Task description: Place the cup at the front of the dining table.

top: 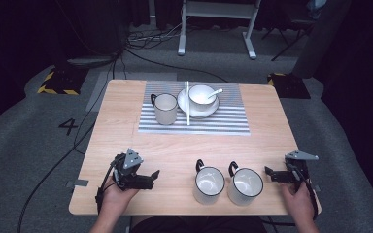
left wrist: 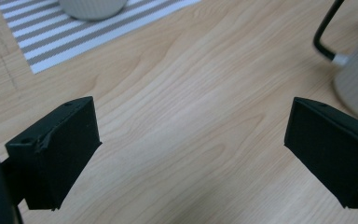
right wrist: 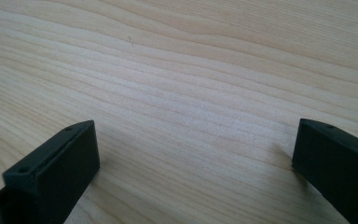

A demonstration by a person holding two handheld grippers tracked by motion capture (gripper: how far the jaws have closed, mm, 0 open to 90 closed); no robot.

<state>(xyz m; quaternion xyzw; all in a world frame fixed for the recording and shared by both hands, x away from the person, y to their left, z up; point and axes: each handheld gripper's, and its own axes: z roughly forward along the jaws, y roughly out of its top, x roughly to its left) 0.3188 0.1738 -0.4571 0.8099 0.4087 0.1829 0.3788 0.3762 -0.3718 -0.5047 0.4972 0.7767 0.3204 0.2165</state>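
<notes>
Left gripper (top: pixel 151 177) at lower left of the wooden table (top: pixel 175 150), jaws spread wide, right gripper (top: pixel 271 174) at lower right, jaws likewise apart, two white mugs (top: pixel 209 184) between them, both empty.

High view looks down over the whole table (top: pixel 184 150); both gripper views skim its wood closely.

This looks like a lab or recording studio, not a home. The small wooden counter (top: pixel 184 150) stands alone on grey carpet (top: pixel 39 145). Black cables (top: pixel 141 46) trail over the floor at 11 o'clock, yellow-and-black hazard tape (top: pixel 53 90) edges floor plates at 10 o'clock, and a number 4 (top: pixel 68 126) marks the carpet at 9 o'clock. White desk legs (top: pixel 216 29) rise at 12 o'clock, amid dark surroundings.
</notes>
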